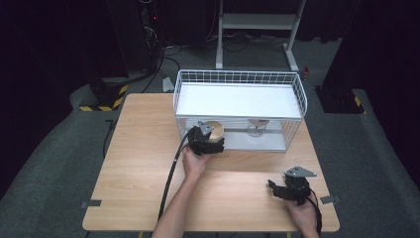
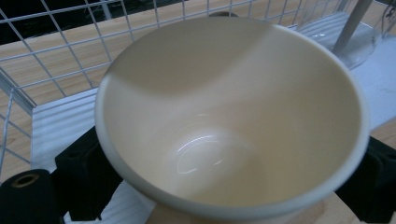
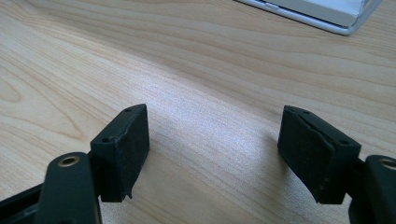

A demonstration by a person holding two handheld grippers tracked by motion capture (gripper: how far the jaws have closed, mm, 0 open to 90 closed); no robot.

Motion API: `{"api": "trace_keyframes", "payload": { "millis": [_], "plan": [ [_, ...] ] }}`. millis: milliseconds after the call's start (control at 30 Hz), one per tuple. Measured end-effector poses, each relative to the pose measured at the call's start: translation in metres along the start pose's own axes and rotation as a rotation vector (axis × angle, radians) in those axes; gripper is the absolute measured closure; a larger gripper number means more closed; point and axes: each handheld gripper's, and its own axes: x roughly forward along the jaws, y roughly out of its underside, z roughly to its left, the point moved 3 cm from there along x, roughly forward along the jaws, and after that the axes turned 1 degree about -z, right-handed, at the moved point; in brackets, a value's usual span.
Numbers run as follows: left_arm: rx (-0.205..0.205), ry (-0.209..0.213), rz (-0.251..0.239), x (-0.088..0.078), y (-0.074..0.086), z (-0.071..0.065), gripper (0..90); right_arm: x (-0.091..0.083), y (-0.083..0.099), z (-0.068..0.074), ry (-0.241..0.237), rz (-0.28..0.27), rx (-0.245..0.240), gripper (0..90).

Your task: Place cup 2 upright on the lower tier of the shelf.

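Cream cup (image 2: 231, 116) sits clamped between the left gripper (image 1: 205, 141) jaws at the open front of the white wire basket (image 1: 297, 91) (lower level, mouth tilted toward the camera). Right gripper (image 3: 215, 149) rests apart over bare wooden table (image 1: 148, 168), jaws spread, holding nothing.

We see bare wood across the near half of the surface (image 1: 148, 163), open to any pass, and the right tool (image 1: 275, 190) rests there with wood showing in the gap between its jaws. At the far side the white wire rack (image 1: 237, 79) blocks the way: mesh walls on its sides, a shelf overhead. Its low front opening is partly taken by the cream cup (image 1: 214, 131) held in the left tool (image 1: 210, 142), and a glass (image 1: 257, 128) stands further right inside.
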Motion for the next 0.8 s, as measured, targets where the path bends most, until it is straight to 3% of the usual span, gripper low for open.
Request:
{"api": "trace_keyframes", "payload": {
  "millis": [167, 333, 433, 500, 600, 700, 800],
  "plan": [
    [0.006, -0.009, 0.028, 0.0035, -0.0030, -0.0002, 8.3, 0.0000, 0.0000, 0.0000, 0.000, -0.001, 0.000, 25.2],
    [-0.016, -0.004, 0.032, 0.0031, -0.0042, 0.0002, 8.2, 0.0000, 0.0000, 0.0000, 0.000, -0.001, 0.000, 25.2],
    [-0.057, 0.035, 0.034, 0.0026, -0.0039, 0.0003, 8.2, 0.0000, 0.0000, 0.0000, 0.000, -0.001, 0.000, 25.2],
    [-0.038, 0.021, 0.037, 0.0013, -0.0041, 0.0029, 6.1, 0.0000, 0.0000, 0.0001, 0.000, -0.001, 0.000, 25.3],
    [-0.045, 0.021, 0.046, 0.0006, -0.0033, 0.0034, 2.3, 0.0000, 0.0000, 0.0000, 0.000, -0.001, 0.000, 25.2],
    [-0.010, 0.013, 0.044, -0.0019, -0.0030, 0.0053, 1.4, 0.0000, 0.0000, 0.0001, 0.001, -0.001, 0.000, 25.2],
    [-0.014, 0.019, 0.047, -0.0040, -0.0032, 0.0068, 0.1, 0.0000, 0.0000, 0.0001, 0.001, -0.001, 0.001, 25.2]
  ]
}}
